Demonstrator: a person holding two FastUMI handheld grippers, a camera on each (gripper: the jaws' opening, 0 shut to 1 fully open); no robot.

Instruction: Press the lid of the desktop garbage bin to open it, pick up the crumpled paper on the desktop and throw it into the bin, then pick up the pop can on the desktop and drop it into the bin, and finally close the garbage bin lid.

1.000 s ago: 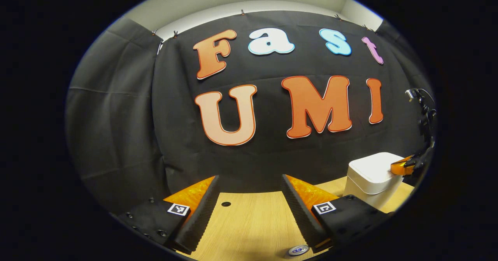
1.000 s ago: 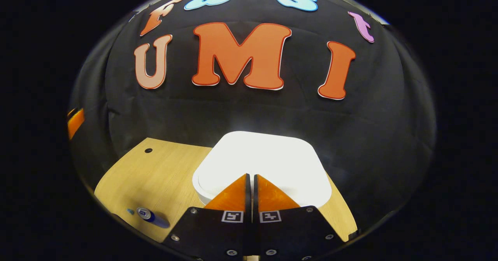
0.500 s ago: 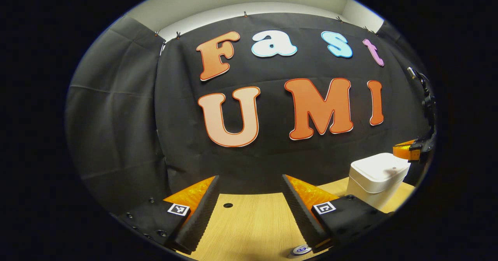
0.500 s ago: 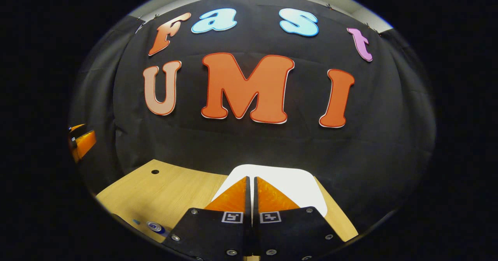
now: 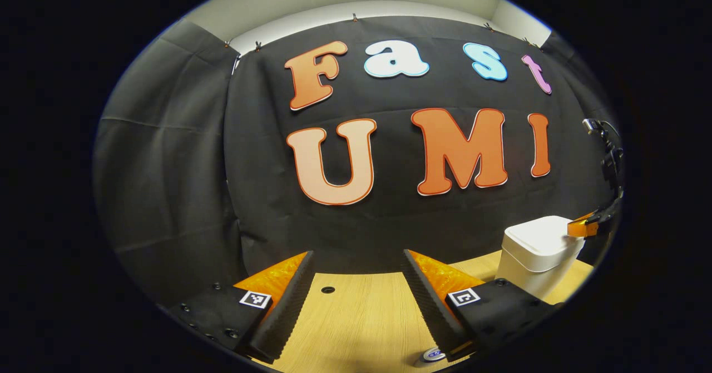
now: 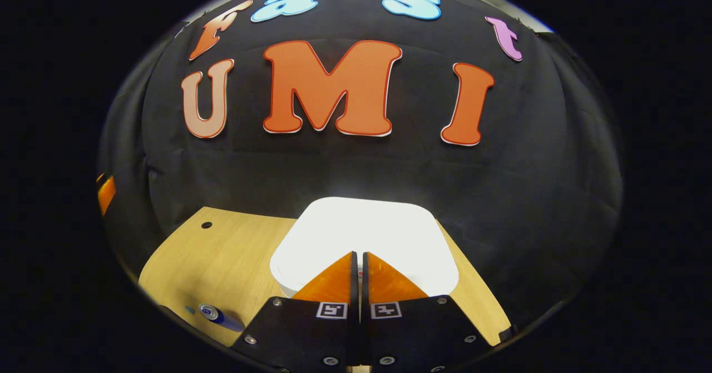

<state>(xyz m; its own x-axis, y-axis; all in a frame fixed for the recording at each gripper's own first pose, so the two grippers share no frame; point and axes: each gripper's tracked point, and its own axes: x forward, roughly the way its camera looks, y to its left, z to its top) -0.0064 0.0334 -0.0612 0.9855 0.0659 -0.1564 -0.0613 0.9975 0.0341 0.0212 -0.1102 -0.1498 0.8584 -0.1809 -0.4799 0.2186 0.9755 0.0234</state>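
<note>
The white desktop bin [image 6: 361, 231] stands on the wooden table with its lid down. My right gripper [image 6: 359, 254] is shut, its tips resting at the lid's near edge. In the left gripper view the bin [image 5: 537, 250] is at the far right, with the right gripper [image 5: 581, 228] touching the top of it. My left gripper [image 5: 359, 253] hovers open above the table, nothing between its fingers. A blue pop can [image 6: 219, 316] lies on its side to the left of the bin. The can's top [image 5: 431, 355] peeks out under my left gripper's right finger.
The wooden table [image 6: 222, 262] has a small round hole [image 6: 206, 224] near the back, also seen ahead of my left gripper as a hole [image 5: 327, 289]. The black booth wall rises right behind the table and bin. One finger of the left gripper [image 6: 105, 192] shows at the far left.
My right gripper had lifted off the bin half a second ago and has come back down onto the lid. The left gripper has barely moved.
</note>
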